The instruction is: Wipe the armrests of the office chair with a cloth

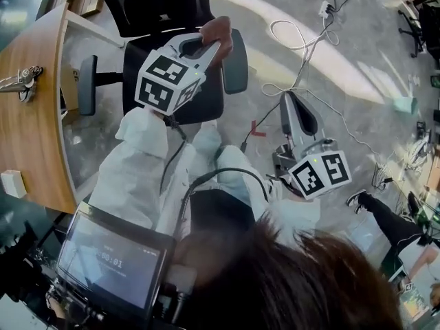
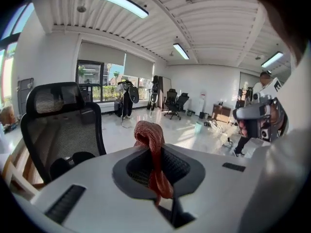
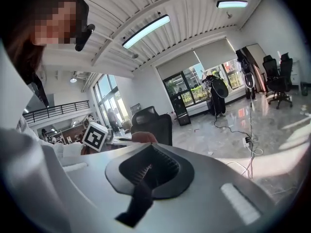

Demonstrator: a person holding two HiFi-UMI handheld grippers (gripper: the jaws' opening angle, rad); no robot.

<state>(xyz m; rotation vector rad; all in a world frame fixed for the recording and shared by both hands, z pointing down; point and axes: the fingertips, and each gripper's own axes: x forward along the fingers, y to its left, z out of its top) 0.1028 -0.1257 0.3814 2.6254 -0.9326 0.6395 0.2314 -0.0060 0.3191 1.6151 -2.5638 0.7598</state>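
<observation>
The black office chair (image 1: 175, 81) stands in front of me, with its left armrest (image 1: 87, 84) and right armrest (image 1: 235, 60) both uncovered. My left gripper (image 1: 206, 43) hovers over the seat next to the right armrest, shut on a reddish cloth (image 1: 220, 29). In the left gripper view the cloth (image 2: 153, 149) hangs pinched in the gripper (image 2: 156, 165), beside the mesh backrest (image 2: 58, 125). My right gripper (image 1: 289, 98) is held over the floor to the right of the chair, jaws together and empty. In the right gripper view the gripper (image 3: 148, 171) faces the chair (image 3: 153, 123) and cloth (image 3: 143, 137).
A wooden desk (image 1: 34, 115) curves along the left, close to the left armrest. White cables (image 1: 302, 40) and a red tape mark (image 1: 258, 129) lie on the floor to the right. A screen (image 1: 113, 260) sits at my chest. Another person's legs (image 1: 385, 218) are at the right.
</observation>
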